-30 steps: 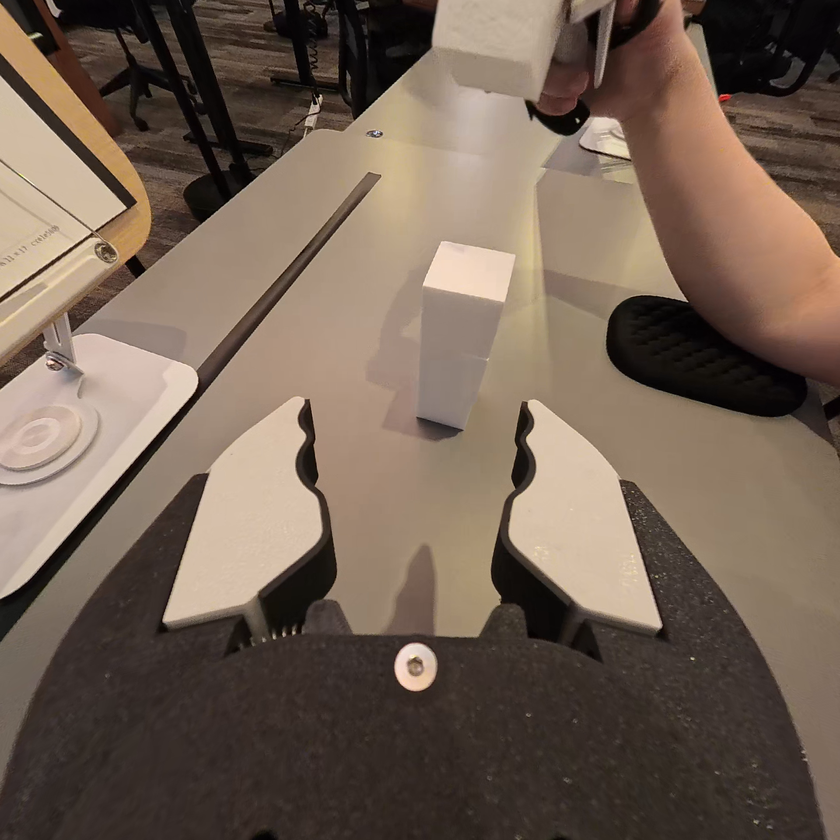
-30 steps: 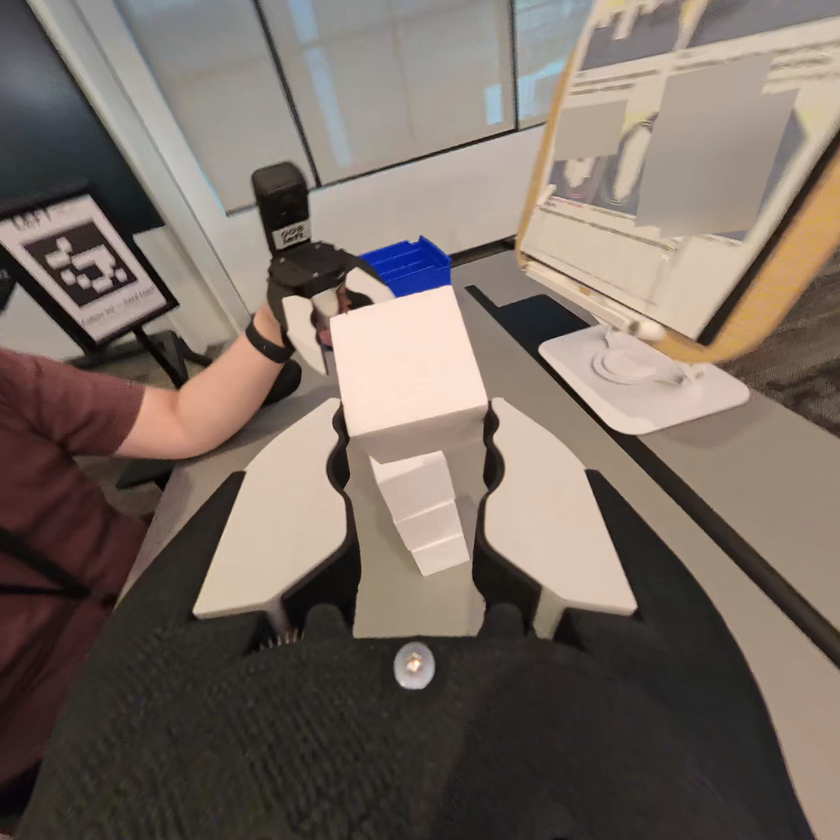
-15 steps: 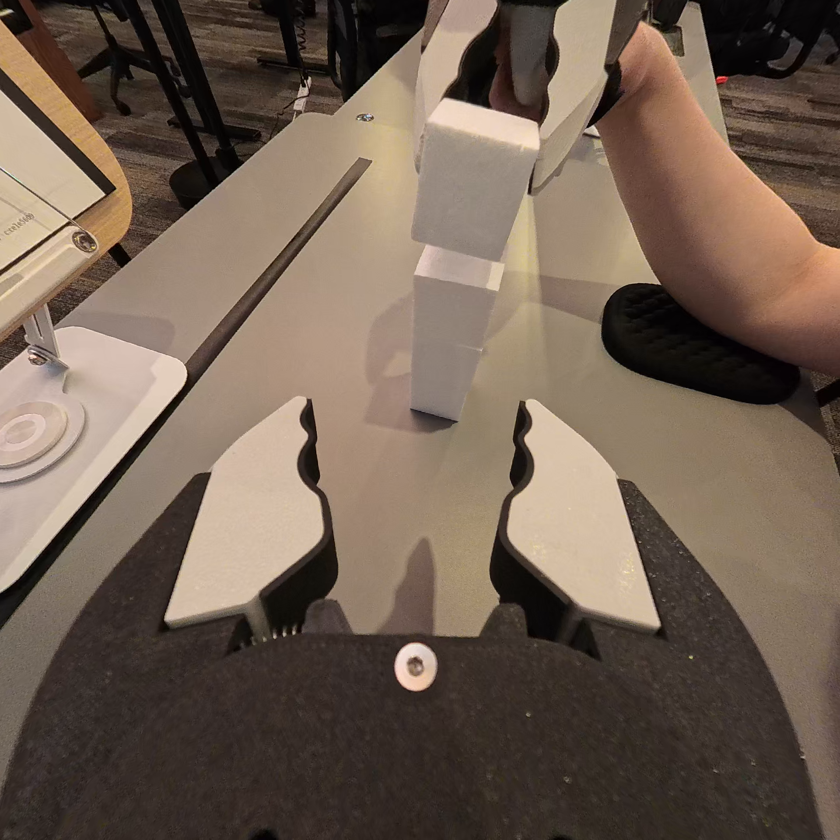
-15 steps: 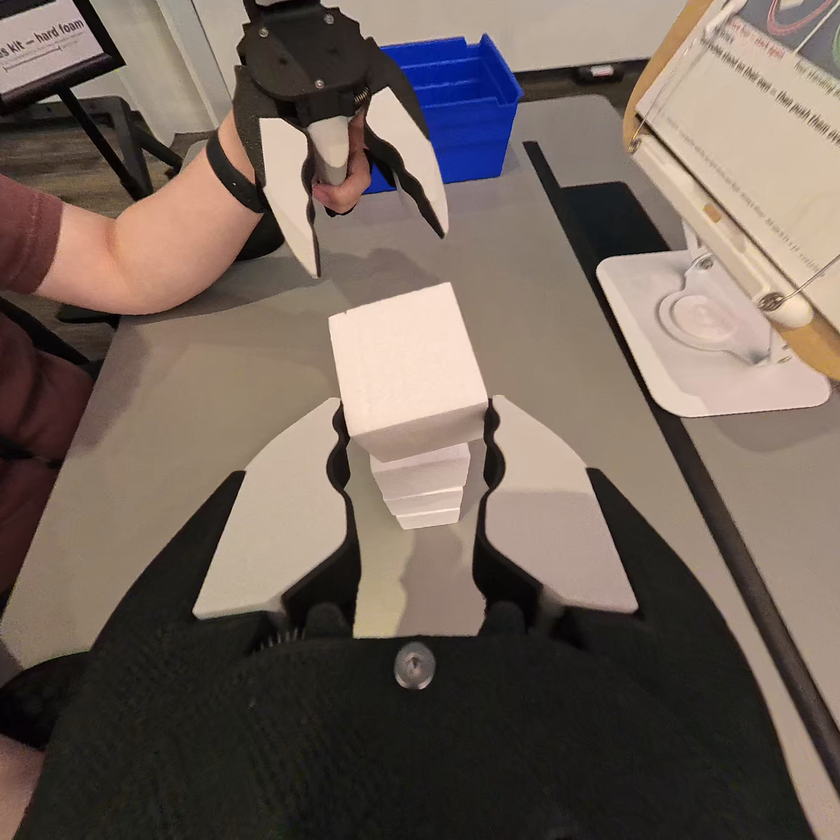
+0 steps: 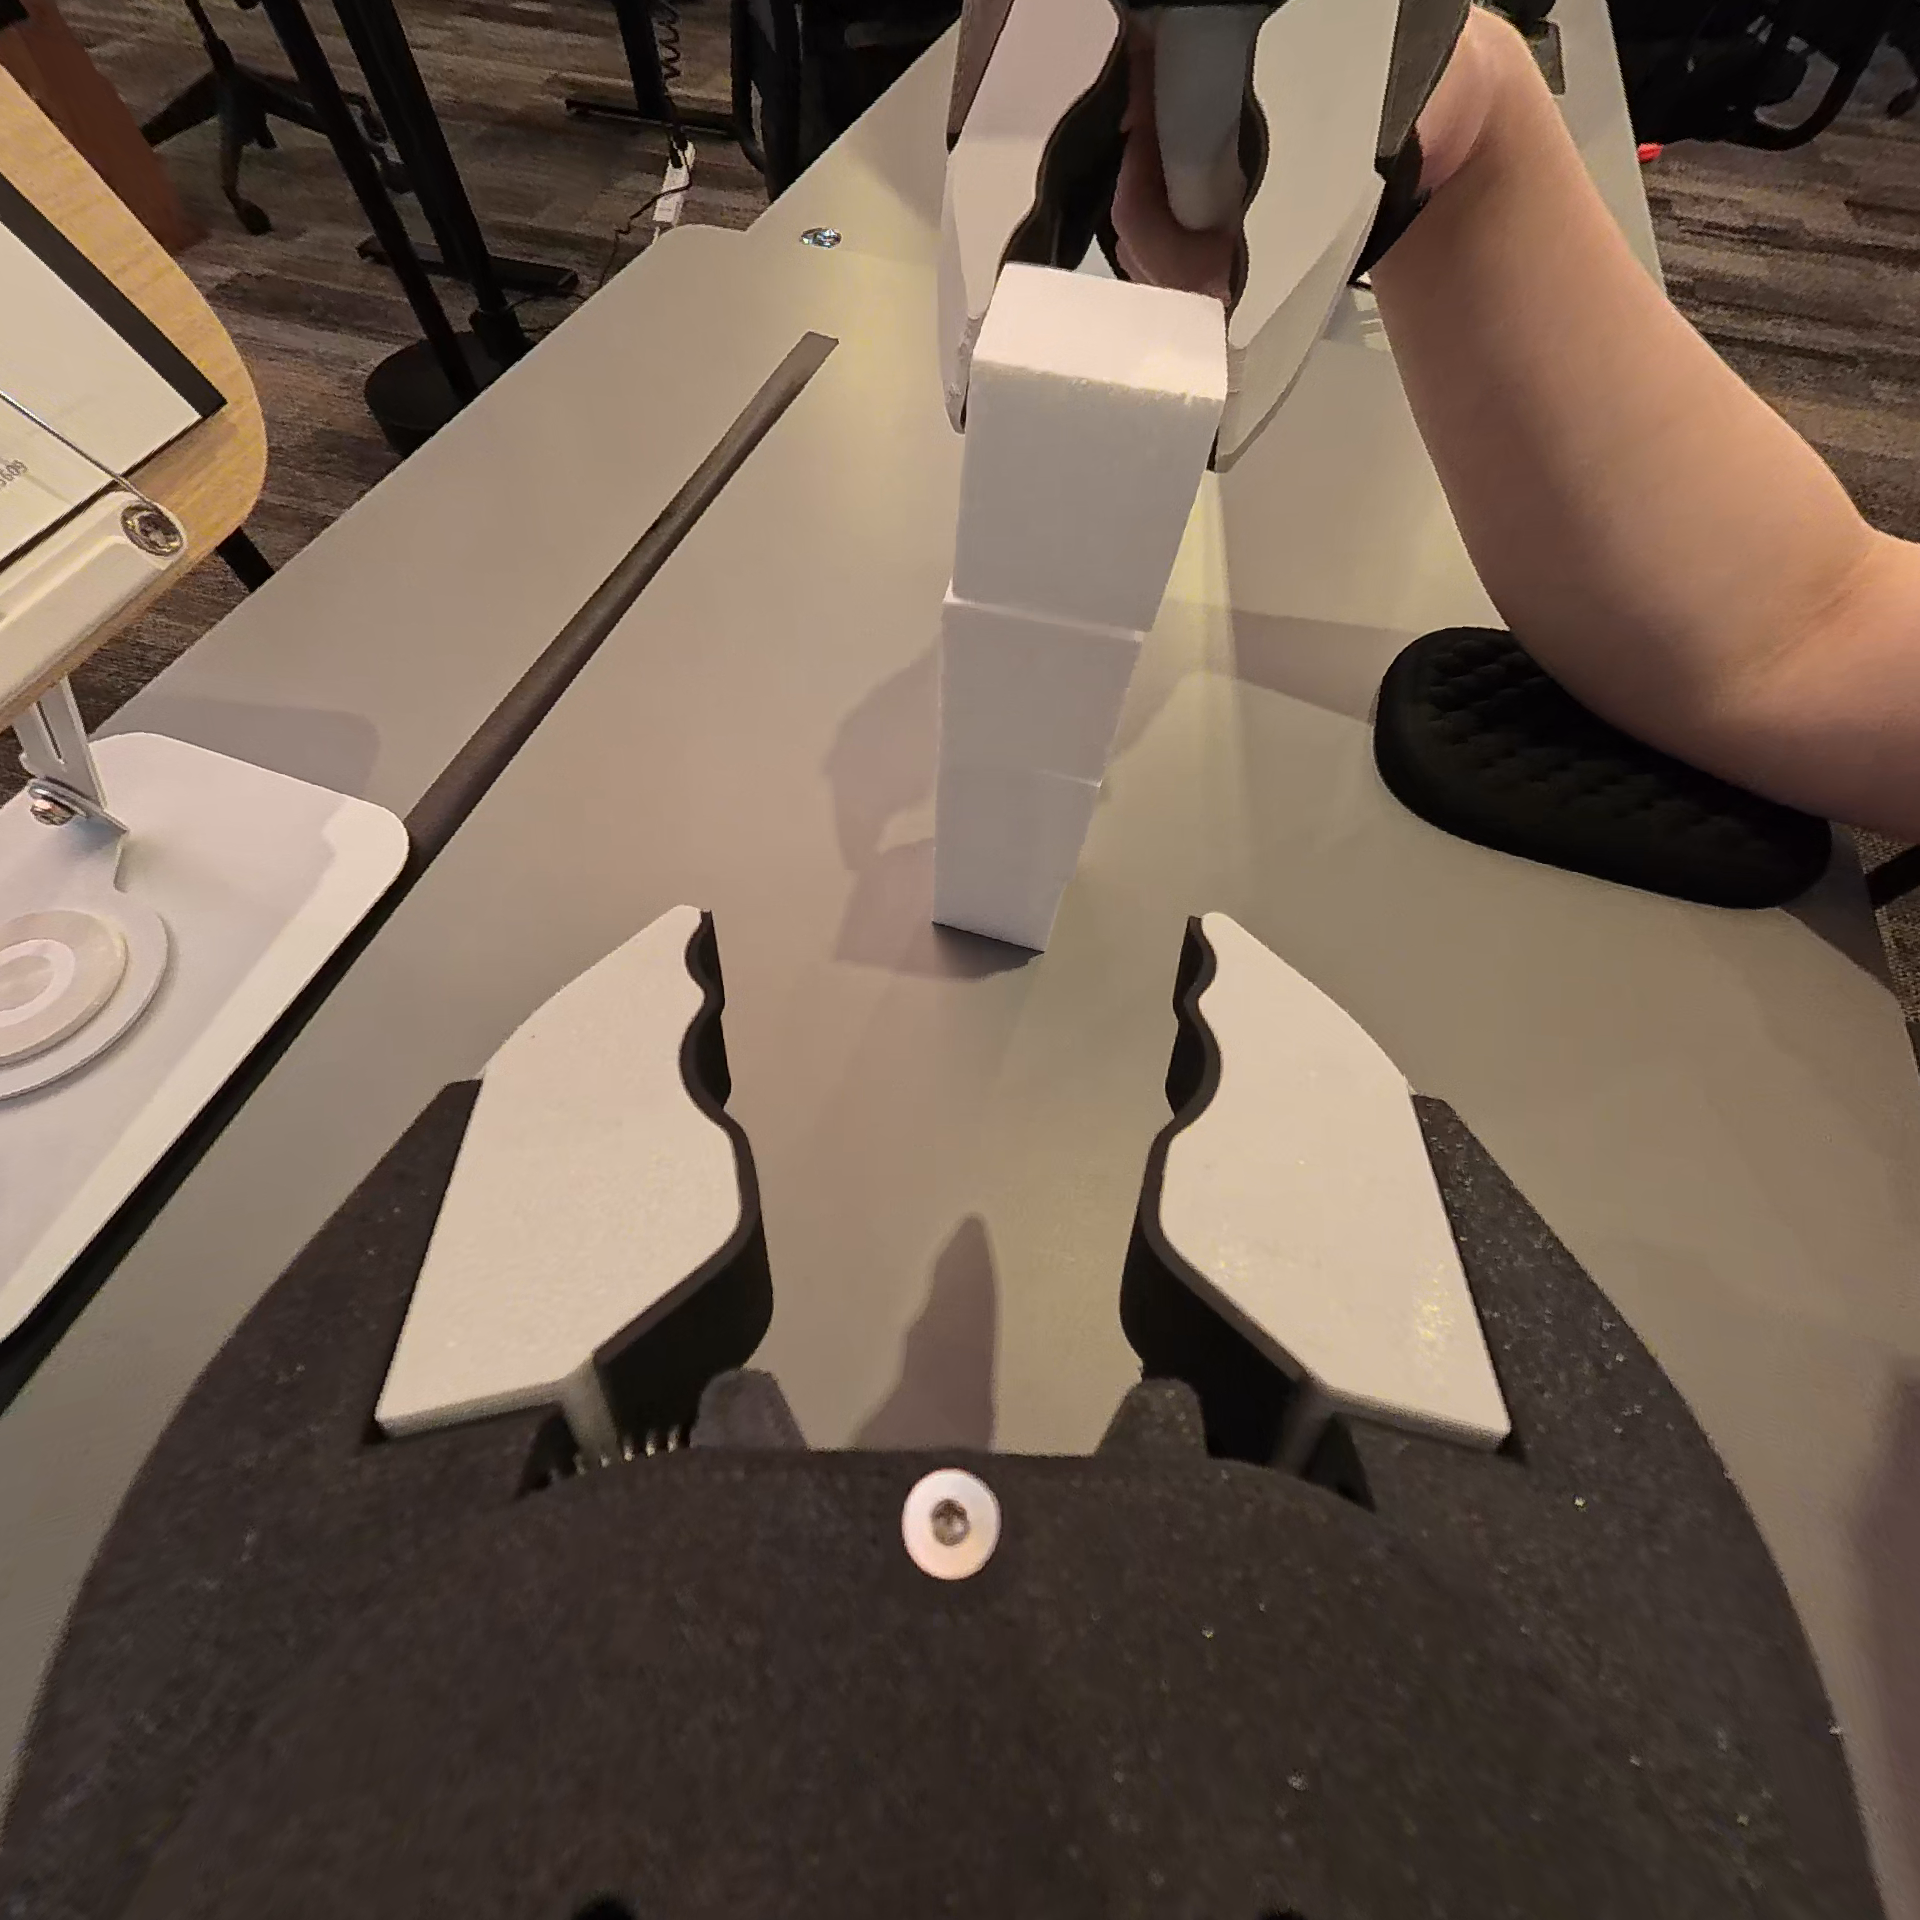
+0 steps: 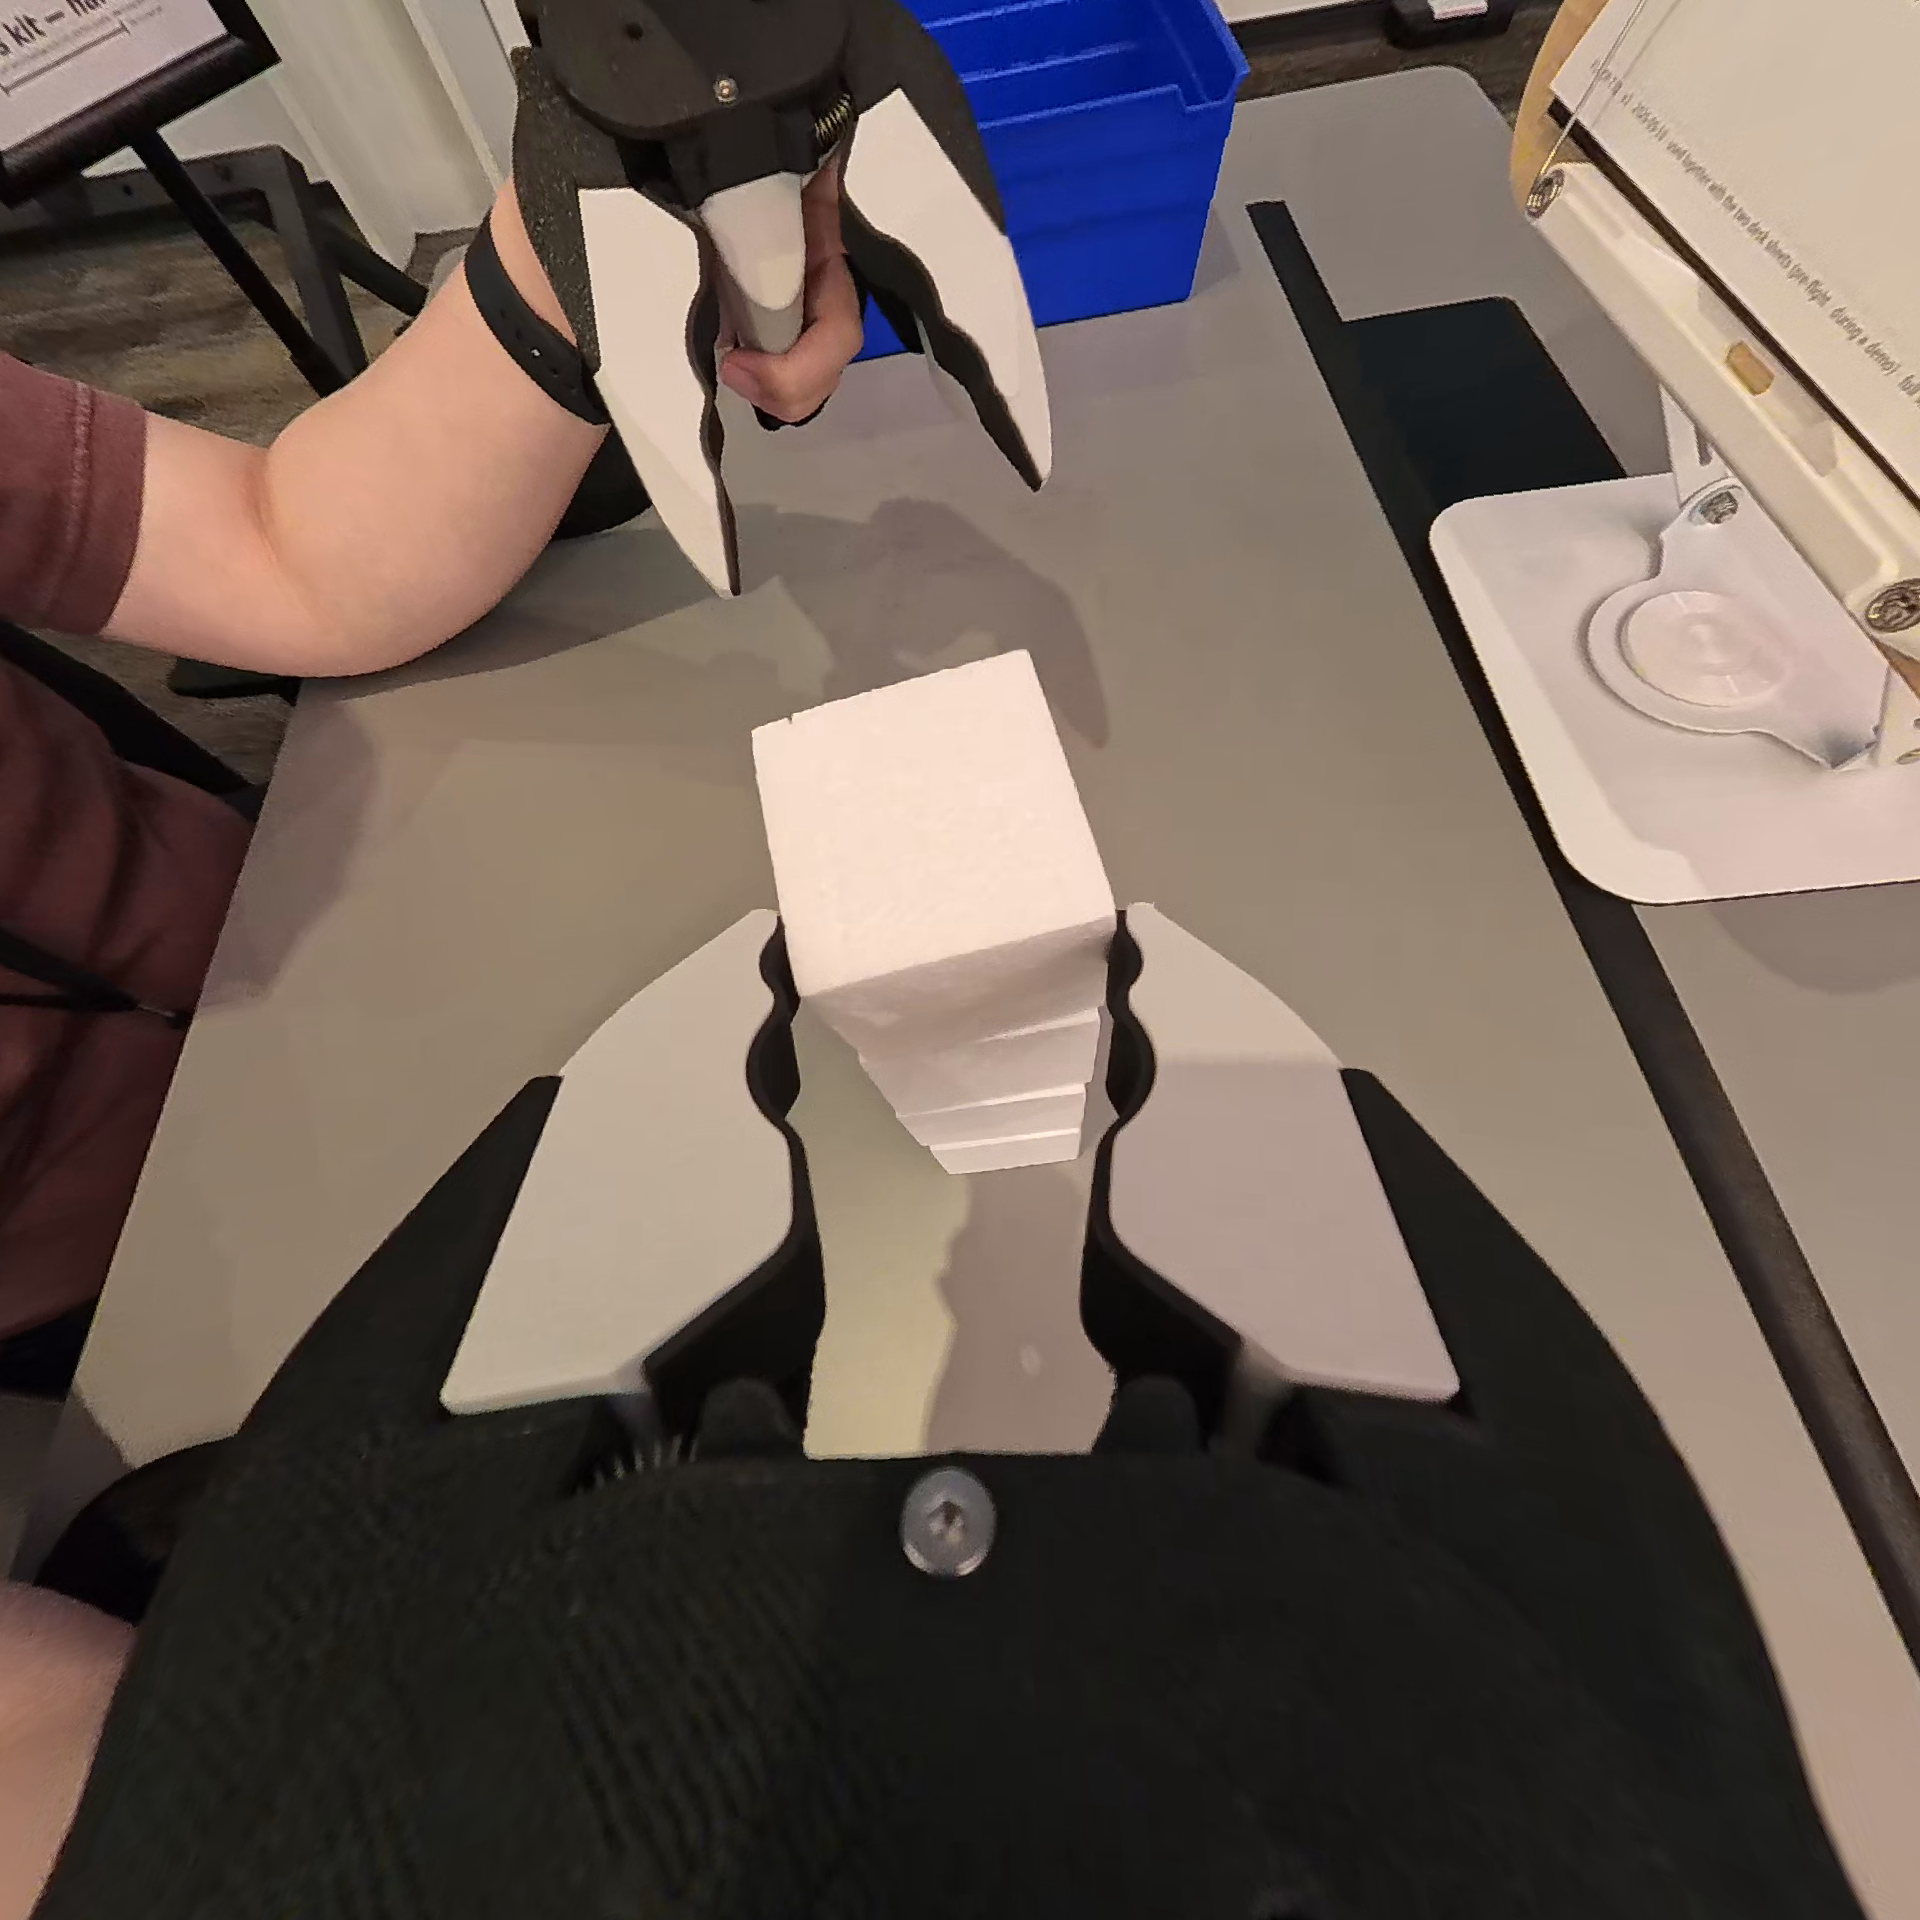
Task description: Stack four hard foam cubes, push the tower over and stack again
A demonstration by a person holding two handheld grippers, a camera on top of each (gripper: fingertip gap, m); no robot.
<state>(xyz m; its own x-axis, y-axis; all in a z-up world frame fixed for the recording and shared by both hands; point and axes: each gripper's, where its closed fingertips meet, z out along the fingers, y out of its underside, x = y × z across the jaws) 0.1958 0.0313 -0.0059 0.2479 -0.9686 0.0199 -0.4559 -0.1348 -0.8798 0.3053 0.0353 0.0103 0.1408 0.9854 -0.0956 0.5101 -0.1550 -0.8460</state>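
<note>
The right gripper [image 6: 948, 925] holds its two white fingers narrowly closed against opposite sides of the top cube [image 6: 925, 810], a white hard foam block with a grainy surface and sharp edges, which sits on the tower [image 5: 1023, 790] standing upright near the middle of the grey table [image 5: 1351, 1039]. The left gripper [image 5: 945, 920] hangs wide apart and empty, low over the table just in front of the tower's base and touching nothing. From above, the right wrist view shows four stacked layers, each lower block stepping slightly out from under the one above on the near side, and a small nick on the top cube's far left edge. From the side, the left wrist view shows only three blocks clearly, their seams slightly offset, the tower leaning a little to the right as it rises. That view also shows a forearm [image 5: 1662, 520] resting on a black padded cushion [image 5: 1590, 790] at the table's right. Only the right wrist view takes in the blue bin [image 6: 1091, 156] at the far end of the table and a dark red sleeve [image 6: 62, 488]. Both views catch the white stand base [image 6: 1683, 707] carrying a wood-edged board beside the table's dark slot.
</note>
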